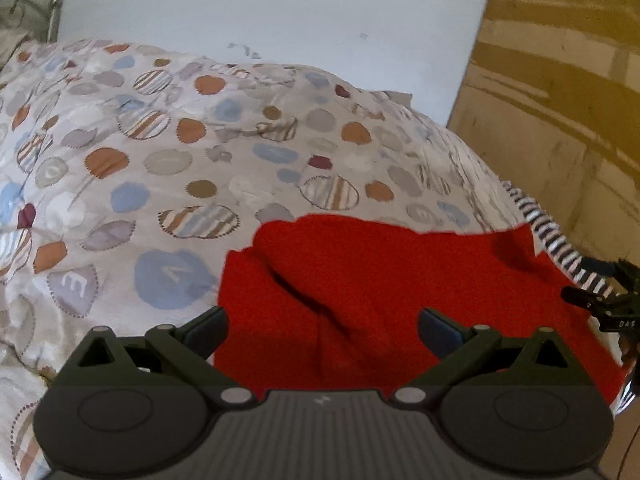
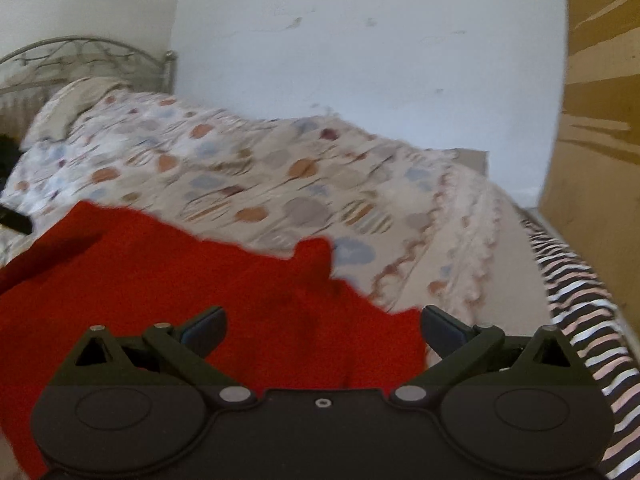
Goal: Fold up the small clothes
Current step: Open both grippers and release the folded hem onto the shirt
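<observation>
Nearest, the left gripper (image 1: pixel 323 325) hangs over the red garment (image 1: pixel 380 280), its jaws spread wide with nothing between them. The right gripper (image 2: pixel 323 326) is the same, jaws released above the red cloth's right-hand edge. The garment lies rumpled on the bed, with a dark crease running across its middle. Along its right side a black-and-white striped cloth (image 2: pixel 576 312) runs beside the bed's edge. Beyond the red piece stretches the spotted bedspread (image 1: pixel 160 152), with orange, blue and striped circles. Farther off sit a pillow (image 2: pixel 76 100) and a metal headboard (image 2: pixel 88 50) against the pale wall (image 2: pixel 360 60). A brown panel (image 2: pixel 600 120) stands to the right.
</observation>
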Demonstrator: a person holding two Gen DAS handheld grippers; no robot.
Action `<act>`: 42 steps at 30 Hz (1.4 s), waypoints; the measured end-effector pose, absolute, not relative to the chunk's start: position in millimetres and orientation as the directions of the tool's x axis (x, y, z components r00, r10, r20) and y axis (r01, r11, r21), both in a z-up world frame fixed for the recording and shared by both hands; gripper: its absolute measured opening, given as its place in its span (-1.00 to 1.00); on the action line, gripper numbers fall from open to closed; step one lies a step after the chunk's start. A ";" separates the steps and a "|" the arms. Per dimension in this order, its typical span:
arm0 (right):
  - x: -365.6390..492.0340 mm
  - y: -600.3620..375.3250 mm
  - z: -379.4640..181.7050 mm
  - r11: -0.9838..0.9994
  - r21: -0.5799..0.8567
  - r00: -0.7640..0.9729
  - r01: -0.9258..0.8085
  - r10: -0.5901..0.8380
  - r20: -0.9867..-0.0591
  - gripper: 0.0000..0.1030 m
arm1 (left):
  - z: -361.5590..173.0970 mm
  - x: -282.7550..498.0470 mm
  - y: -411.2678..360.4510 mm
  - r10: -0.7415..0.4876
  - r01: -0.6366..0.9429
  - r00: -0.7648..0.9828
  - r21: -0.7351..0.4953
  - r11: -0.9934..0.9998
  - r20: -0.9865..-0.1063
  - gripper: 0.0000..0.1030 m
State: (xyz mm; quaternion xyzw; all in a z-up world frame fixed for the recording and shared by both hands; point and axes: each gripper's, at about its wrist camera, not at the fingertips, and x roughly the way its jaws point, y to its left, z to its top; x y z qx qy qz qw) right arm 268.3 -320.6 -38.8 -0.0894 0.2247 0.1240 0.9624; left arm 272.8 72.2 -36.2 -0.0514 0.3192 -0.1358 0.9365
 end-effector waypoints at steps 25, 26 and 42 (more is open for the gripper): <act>298.4 -329.0 -69.7 0.998 -0.014 0.898 -0.063 0.050 -0.437 -0.91 | -66.5 285.8 101.7 -0.250 0.107 0.806 -0.283 0.953 -0.536 -0.89; 298.7 -329.9 -69.5 0.998 -0.013 0.895 -0.062 0.050 -0.443 -0.91 | -67.7 282.4 103.2 -0.265 0.124 0.813 -0.290 0.949 -0.518 -0.89; 229.5 -312.4 -55.3 0.975 -0.210 0.934 -0.077 -0.003 -0.357 0.99 | -58.1 210.7 98.3 -0.125 -0.008 0.850 -0.248 0.969 -0.513 0.88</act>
